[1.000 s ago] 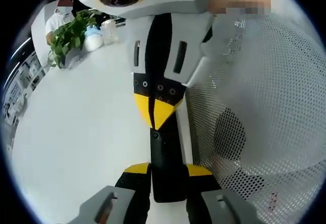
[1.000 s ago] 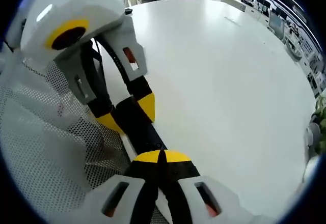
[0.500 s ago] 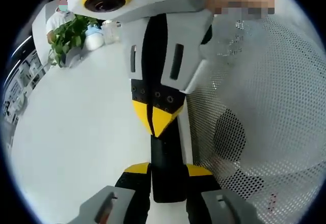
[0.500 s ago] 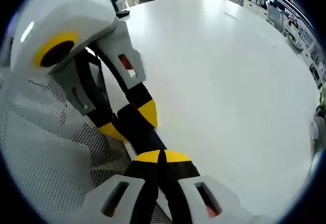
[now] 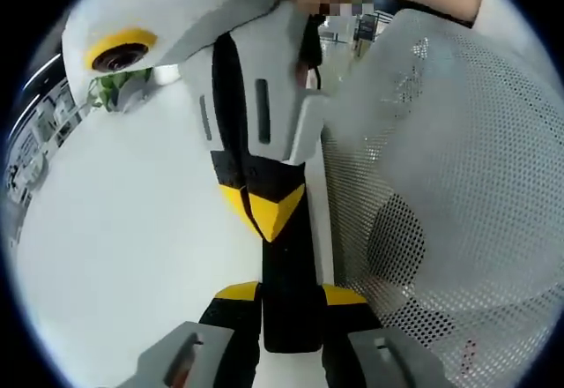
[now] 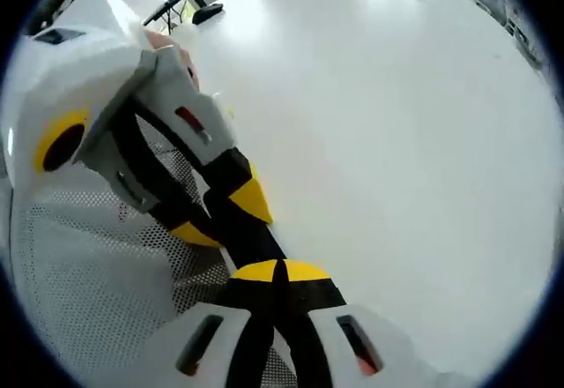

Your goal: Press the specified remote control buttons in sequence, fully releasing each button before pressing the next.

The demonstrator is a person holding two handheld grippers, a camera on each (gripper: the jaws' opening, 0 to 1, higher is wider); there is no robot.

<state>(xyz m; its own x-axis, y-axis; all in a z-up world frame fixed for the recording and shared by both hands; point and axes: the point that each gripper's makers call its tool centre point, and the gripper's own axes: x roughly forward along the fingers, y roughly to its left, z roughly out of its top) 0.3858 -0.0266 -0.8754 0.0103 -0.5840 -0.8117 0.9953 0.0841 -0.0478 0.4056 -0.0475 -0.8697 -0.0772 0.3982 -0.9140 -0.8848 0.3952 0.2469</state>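
Black remote control [image 5: 288,304] lies lengthwise between my left gripper's [image 5: 289,298] yellow-tipped jaws, clamped there above the white table [image 5: 115,256]. My right gripper [image 5: 267,216] has its tips pressed together, their point touching the remote's [image 6: 247,238] face beside white mesh [image 5: 458,185].

An open-plan office or lab. A very large, smooth white surface [image 6: 397,141] stretches away under bright, even light. A leafy green potted plant [image 5: 110,88] stands at its far edge. Beyond it, rows of desks with equipment [image 5: 40,132] line the room's side, and a black stand [image 6: 198,4] rises nearby.
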